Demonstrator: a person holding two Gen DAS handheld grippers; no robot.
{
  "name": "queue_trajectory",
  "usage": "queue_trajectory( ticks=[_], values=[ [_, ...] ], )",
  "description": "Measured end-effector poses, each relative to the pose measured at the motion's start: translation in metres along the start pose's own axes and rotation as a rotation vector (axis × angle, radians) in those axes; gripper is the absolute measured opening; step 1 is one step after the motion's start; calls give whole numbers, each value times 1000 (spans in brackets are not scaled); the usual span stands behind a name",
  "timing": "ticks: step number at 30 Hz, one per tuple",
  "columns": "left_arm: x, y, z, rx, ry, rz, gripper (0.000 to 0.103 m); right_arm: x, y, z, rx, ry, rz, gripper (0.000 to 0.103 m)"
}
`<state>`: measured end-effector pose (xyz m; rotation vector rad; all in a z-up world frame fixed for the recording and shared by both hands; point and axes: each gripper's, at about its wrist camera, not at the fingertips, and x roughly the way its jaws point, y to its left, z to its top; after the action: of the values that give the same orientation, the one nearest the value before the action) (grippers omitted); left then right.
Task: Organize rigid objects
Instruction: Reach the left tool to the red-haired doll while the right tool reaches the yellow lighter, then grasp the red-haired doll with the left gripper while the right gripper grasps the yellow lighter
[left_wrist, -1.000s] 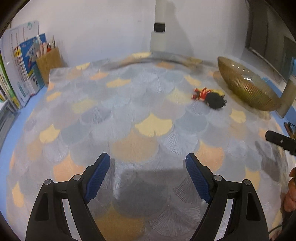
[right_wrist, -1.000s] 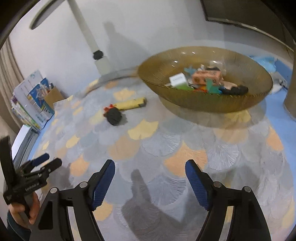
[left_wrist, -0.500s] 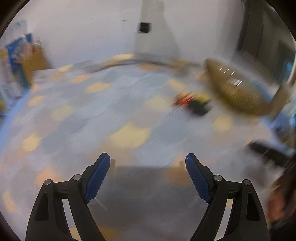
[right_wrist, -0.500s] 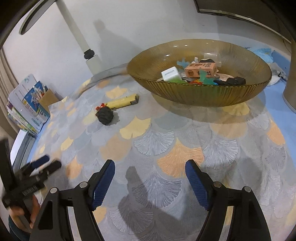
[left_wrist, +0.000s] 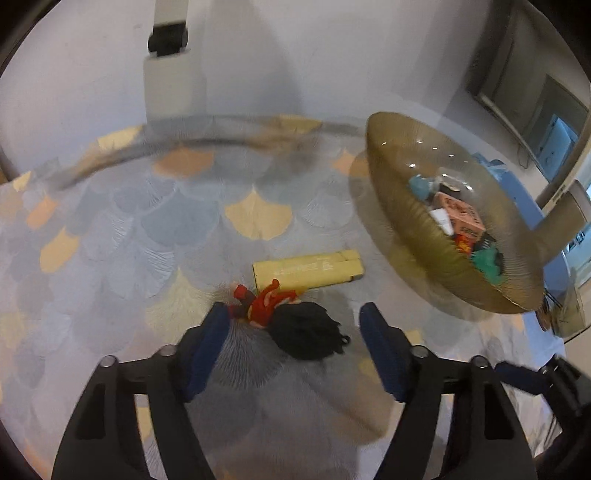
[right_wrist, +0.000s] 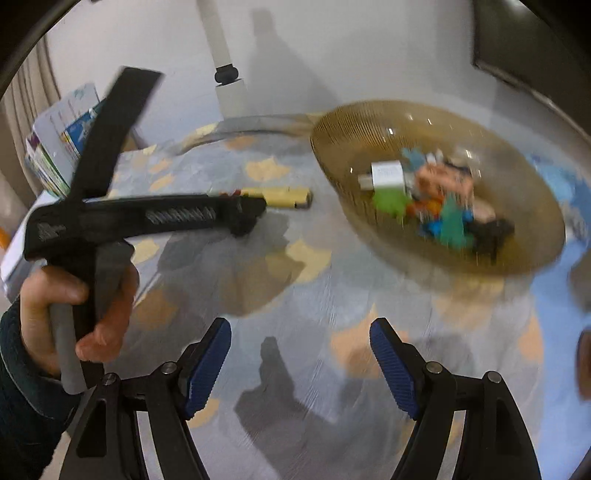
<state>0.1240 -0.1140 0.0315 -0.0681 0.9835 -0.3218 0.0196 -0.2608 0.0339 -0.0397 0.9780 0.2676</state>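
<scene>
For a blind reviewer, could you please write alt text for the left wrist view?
The left gripper, jaws closing, straddles a black and red toy on the patterned mat without touching it. A yellow box lies just beyond, and a gold bowl of small items sits right.

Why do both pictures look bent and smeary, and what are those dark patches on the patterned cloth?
Left wrist view: fisheye lens curves the tablecloth; its far edge is motion-smeared. Right wrist view: the amber bowl and its toys are blurred, the right tongs stay sharp, and the dark patches are shadows the tools cast.
</scene>
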Motion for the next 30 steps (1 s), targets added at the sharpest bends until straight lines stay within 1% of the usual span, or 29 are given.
queue_trajectory(
  ticks=[2,5,7,9,10,11,12,13,14,16,17,20,23,25,27,28,30],
  values=[
    [5,2,1,7,-10,34,67,7,1,9,-15,3,0,77],
    [6,10,-1,-10,-21,-3,67,27,3,16,4,25,23,76],
    [5,11,-1,-3,-32,-5,65,40,7,18,14,40,40,66],
    [2,14,-3,11,-38,-7,64,55,14,25,20,44,25,66],
    [-2,18,-6,14,-41,-12,61,59,16,27,20,38,15,66],
    [-7,22,-7,15,-53,-29,42,64,20,33,21,21,-8,66],
    [-14,27,-9,14,-55,-44,33,69,22,37,23,18,-24,66],
    [-20,33,-12,13,-55,-18,31,72,24,41,26,13,-36,66],
    [-29,41,-17,13,-67,12,31,75,25,45,29,6,-43,66],
    [-40,58,-26,2,-75,23,31,82,31,55,33,-6,-44,66],
    [-44,68,-32,-20,-67,21,32,84,32,60,34,-12,-44,66],
    [-57,95,-49,-78,-94,-15,31,94,35,73,71,-41,-84,66],
    [-61,105,-57,-101,-109,-31,31,104,43,83,61,-43,-86,67],
    [-60,111,-59,-118,-124,-50,32,105,51,86,22,-42,-29,67],
    [-60,115,-61,-131,-128,-70,33,101,66,82,-68,-35,84,67],
    [-60,116,-61,-133,-127,-68,33,97,72,79,-103,-36,106,67],
    [-59,117,-58,-128,-128,-55,33,87,75,72,-139,-50,95,67]
  ],
)
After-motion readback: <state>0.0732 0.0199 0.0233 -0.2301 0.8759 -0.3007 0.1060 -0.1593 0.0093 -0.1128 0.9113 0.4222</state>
